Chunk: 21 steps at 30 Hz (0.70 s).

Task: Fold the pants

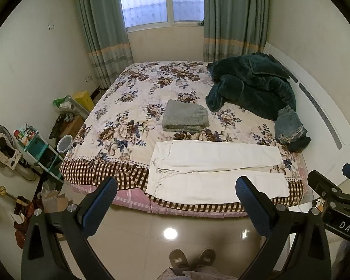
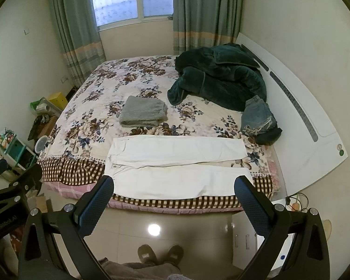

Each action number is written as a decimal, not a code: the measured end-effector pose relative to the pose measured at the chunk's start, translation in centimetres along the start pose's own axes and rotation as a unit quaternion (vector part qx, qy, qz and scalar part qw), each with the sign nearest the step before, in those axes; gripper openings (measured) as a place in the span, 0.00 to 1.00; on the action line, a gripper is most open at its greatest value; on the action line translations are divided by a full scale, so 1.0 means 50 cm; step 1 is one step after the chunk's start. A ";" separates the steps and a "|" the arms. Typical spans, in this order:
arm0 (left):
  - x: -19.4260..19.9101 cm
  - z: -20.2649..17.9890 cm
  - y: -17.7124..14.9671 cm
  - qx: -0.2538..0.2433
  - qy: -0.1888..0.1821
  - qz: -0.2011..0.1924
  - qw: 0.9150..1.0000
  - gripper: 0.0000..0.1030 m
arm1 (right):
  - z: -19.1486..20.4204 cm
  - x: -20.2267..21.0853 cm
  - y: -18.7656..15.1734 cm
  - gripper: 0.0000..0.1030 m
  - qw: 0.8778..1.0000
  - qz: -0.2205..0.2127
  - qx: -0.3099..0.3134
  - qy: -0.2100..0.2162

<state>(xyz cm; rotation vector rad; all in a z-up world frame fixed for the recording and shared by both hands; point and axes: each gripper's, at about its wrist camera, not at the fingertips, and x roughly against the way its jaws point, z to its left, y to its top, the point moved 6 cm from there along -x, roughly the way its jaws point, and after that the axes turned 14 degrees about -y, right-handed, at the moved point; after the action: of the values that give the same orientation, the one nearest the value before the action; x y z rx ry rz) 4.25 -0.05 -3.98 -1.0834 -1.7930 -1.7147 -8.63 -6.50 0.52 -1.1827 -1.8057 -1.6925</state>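
White pants (image 1: 212,170) (image 2: 177,165) laid flat across the near edge of the bed (image 1: 133,107) (image 2: 91,107), waistband at left, both legs stretched out to the right side by side, a narrow gap between them widening toward the cuffs. Near leg lying over the checkered border of the floral bedspread, close to the mattress edge. Left tool (image 1: 176,194) held above the tiled floor in front of the bed, fingers spread wide apart, nothing between them, clear of the pants. Right tool (image 2: 175,193) likewise spread wide and gripping nothing, raised short of the bed; also seen at the right edge of the left wrist view. Folded grey towel (image 1: 185,116) (image 2: 143,112) just beyond the pants, toward mid-bed. Dark green plush blanket (image 1: 252,84) (image 2: 219,79) heaped at far right against the white headboard (image 1: 322,116) (image 2: 298,107). Crumpled denim garment (image 1: 290,128) (image 2: 259,120) beside the blanket, near the cuffs, not touching the pants. Slippered feet (image 1: 192,257) (image 2: 161,253) on the floor between the fingers. Cluttered shelf (image 1: 42,149) at left of the bed.
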 end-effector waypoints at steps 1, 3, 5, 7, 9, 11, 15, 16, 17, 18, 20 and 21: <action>0.001 0.000 0.001 -0.001 0.000 0.000 1.000 1.00 | 0.001 0.000 0.000 1.00 1.000 0.000 0.000 -0.001; 0.002 0.004 0.003 -0.001 -0.001 -0.001 1.000 1.00 | -0.005 -0.003 -0.001 1.00 1.000 0.000 0.000 0.001; 0.004 0.000 0.005 -0.001 0.000 -0.002 1.000 1.00 | -0.010 -0.005 -0.001 1.00 1.000 0.000 0.001 0.000; 0.018 0.002 0.010 -0.002 -0.001 -0.004 1.000 1.00 | -0.015 -0.008 -0.002 1.00 1.000 -0.001 0.000 0.000; 0.018 0.002 0.011 -0.002 0.000 -0.004 1.000 1.00 | -0.020 -0.011 -0.002 1.00 1.000 -0.001 0.001 0.001; 0.019 0.001 0.013 -0.002 0.000 -0.004 1.000 1.00 | -0.024 -0.013 -0.003 1.00 1.000 -0.002 0.000 0.000; 0.020 -0.003 0.017 -0.003 -0.001 -0.004 1.000 1.00 | -0.024 -0.012 -0.003 1.00 1.000 -0.002 0.000 0.001; 0.019 -0.003 0.014 -0.003 0.000 -0.004 1.000 1.00 | -0.023 -0.014 -0.004 1.00 1.000 -0.003 0.000 0.001; 0.020 -0.003 0.015 -0.002 0.000 -0.005 1.000 1.00 | -0.028 -0.014 -0.004 1.00 1.000 -0.002 0.001 0.000; 0.020 -0.003 0.016 -0.002 -0.001 -0.005 1.000 1.00 | -0.027 -0.015 -0.004 1.00 1.000 -0.002 0.000 0.001; 0.019 -0.003 0.014 -0.002 0.001 -0.005 1.000 1.00 | -0.026 -0.015 -0.002 1.00 1.000 -0.003 -0.002 0.003; 0.019 -0.002 0.013 -0.002 0.000 -0.005 1.000 1.00 | -0.026 -0.013 -0.002 1.00 1.000 -0.003 -0.002 0.002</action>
<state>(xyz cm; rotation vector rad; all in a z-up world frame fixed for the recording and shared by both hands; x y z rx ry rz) 4.13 0.02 -2.83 -1.0782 -1.7985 -1.7245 -8.70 -7.93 0.21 -1.1748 -1.8060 -1.7005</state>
